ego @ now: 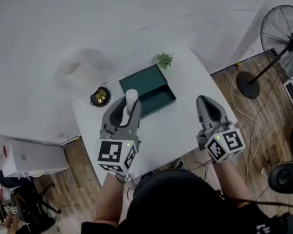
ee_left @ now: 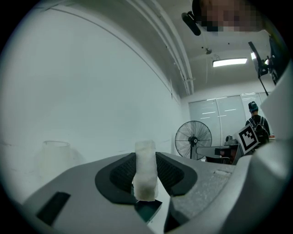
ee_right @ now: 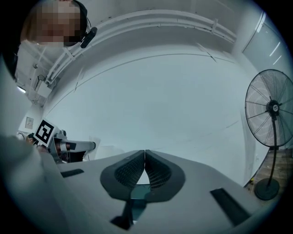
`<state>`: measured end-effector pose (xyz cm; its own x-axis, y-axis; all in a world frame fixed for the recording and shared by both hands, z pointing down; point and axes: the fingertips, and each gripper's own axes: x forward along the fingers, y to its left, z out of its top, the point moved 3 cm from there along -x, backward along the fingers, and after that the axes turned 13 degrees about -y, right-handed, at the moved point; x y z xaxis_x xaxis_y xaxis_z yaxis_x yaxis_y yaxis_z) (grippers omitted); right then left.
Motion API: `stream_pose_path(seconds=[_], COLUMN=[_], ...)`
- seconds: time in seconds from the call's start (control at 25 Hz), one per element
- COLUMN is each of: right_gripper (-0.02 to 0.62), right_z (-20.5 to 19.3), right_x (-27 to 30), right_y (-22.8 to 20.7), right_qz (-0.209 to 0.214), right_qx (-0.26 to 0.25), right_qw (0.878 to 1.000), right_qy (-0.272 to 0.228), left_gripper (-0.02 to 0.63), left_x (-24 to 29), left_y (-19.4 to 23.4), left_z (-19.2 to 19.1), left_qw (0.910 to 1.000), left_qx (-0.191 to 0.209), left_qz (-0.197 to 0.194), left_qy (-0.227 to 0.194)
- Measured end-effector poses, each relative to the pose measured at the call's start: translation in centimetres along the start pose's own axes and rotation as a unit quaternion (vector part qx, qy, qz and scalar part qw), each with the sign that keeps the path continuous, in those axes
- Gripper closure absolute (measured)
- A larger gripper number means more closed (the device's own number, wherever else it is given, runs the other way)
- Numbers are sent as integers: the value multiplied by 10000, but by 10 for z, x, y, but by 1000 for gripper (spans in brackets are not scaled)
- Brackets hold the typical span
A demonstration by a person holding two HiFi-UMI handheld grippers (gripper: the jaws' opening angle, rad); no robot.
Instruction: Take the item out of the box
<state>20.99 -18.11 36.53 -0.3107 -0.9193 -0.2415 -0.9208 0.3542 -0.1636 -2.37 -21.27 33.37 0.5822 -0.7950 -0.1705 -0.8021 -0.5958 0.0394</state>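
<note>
A dark green open box lies on the white table, its lid flat behind it. My left gripper is lifted above the box's left end and is shut on a white cylinder-shaped item. In the left gripper view that white item stands upright between the dark pads, with a corner of the green box below. My right gripper hovers over the table right of the box, jaws shut with nothing between them. The right gripper view shows its fingertips touching, a bit of green box beneath.
A small green plant sits at the table's far edge. A black and gold round object rests at the far left corner. A standing fan and cables are on the wooden floor to the right; a wall runs behind the table.
</note>
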Motion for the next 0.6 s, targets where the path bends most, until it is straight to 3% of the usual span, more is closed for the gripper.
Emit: stream_pose_path(seconds=[0.6], right_gripper=[591], right_z=[-9], right_x=[12], right_y=[-3], right_qz=[67], right_qx=[-53], right_qw=[10000], right_qy=[38], left_gripper=[477], left_x=[9], left_y=[8], left_z=[-12], left_qw=[10000], left_qx=[60], left_qz=[-10], left_qy=[63])
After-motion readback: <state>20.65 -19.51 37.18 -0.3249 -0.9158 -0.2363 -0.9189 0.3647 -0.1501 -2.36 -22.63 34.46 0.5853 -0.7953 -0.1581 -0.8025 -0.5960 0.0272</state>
